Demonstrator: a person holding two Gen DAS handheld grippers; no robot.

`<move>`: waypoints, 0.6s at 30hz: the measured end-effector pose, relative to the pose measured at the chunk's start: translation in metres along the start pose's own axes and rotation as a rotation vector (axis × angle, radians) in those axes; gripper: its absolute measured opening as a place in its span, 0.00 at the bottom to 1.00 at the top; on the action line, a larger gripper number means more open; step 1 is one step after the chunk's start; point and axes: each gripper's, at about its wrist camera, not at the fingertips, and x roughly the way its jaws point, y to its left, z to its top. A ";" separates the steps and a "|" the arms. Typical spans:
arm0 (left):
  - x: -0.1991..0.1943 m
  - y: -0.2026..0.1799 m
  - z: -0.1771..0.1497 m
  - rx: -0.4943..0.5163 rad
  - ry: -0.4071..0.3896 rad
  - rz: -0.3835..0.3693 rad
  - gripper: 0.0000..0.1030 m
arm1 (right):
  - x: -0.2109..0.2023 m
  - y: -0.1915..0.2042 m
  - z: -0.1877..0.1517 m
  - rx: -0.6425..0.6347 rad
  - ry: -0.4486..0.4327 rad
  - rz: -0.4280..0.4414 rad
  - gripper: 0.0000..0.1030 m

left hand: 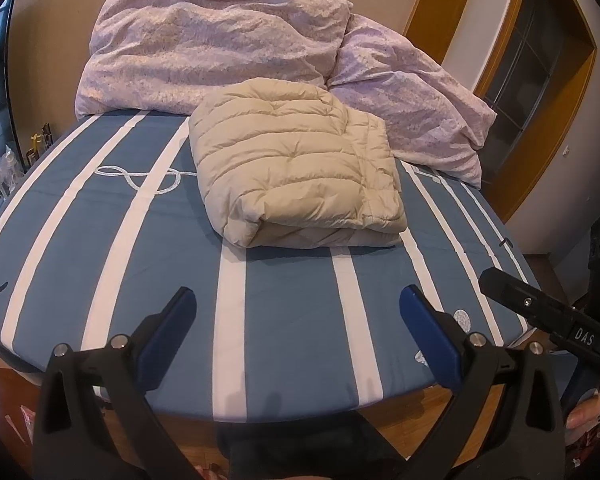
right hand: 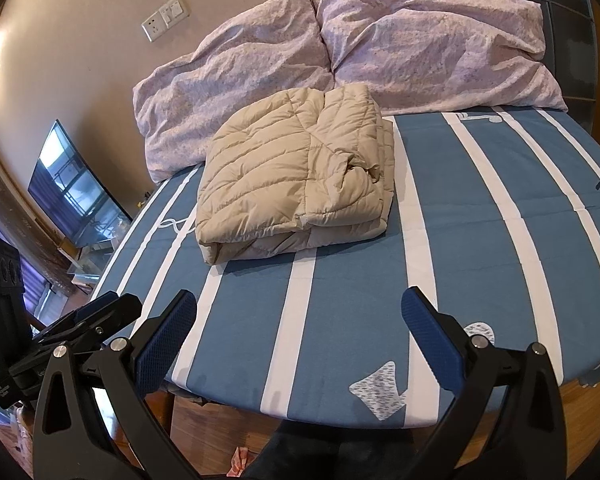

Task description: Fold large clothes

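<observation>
left tool (left hand: pixel 298 308), right tool (right hand: pixel 299 311): spread wide (empty) | folded beige jacket (left hand: pixel 296 172) well ahead on bed (left hand: pixel 292 320)

The left gripper (left hand: pixel 298 300) has two black plastic arms with holes shaped like triangles. Its fingers (left hand: pixel 428 320) wear dark blue pads, and round silver screws shine at the joints. The right gripper (right hand: pixel 299 304) looks the same, with bumpy blue pads (right hand: pixel 168 332). At the right edge of the left view, it shows white letters "DAS".
</observation>
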 end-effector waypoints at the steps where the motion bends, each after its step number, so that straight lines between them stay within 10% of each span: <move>1: 0.000 0.000 0.000 0.001 0.000 0.000 0.98 | 0.000 0.001 0.000 0.000 0.000 0.000 0.99; 18: 0.000 -0.002 0.001 0.000 0.000 0.000 0.98 | 0.001 0.006 0.003 0.000 0.000 0.006 0.99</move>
